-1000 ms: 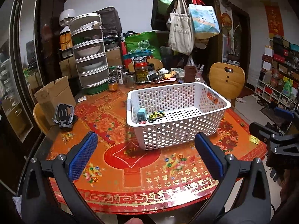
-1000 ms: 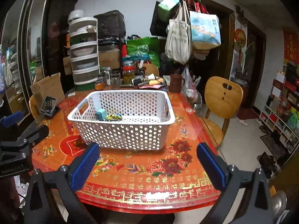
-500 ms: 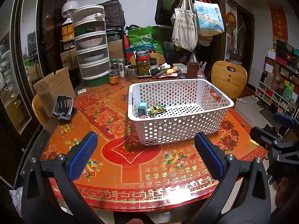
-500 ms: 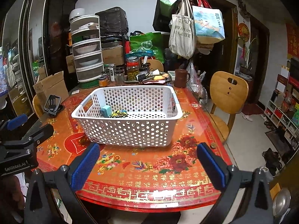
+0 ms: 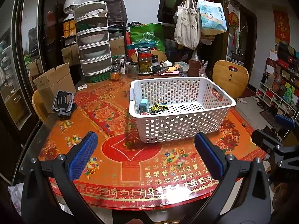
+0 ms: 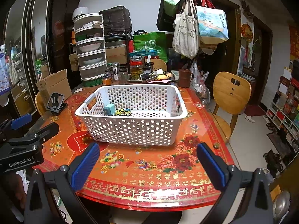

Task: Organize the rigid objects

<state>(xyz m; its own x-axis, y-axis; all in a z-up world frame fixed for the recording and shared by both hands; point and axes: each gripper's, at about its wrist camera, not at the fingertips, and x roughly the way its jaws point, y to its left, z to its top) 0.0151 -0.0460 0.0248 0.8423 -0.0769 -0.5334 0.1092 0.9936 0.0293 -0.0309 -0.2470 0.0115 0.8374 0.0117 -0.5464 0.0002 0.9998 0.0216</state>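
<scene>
On the table: we see a white perforated basket [image 5: 184, 127] standing on the red and orange cloth [image 5: 115, 160], near the middle.
Basket content: 1 yellow toy car [image 5: 159, 107] and 1 small teal block [image 5: 143, 107] lie on the floor of it, at its left end, just beside each other. Next to them we see some small red thing, maybe a toy, but it is too small for us to tell.
Left gripper [image 5: 147, 157]: our jaws are wide apart, nothing between the 2 blue pads, and it hangs over the near edge of the table.
Right gripper [image 6: 147, 165]: also spread wide and empty, in front of the basket.
Table left side: a black phone stand [image 5: 62, 103] beside a cardboard box [image 5: 54, 83].
Table far side: jars [image 5: 144, 62] and a brown mug [image 6: 184, 78].
</scene>
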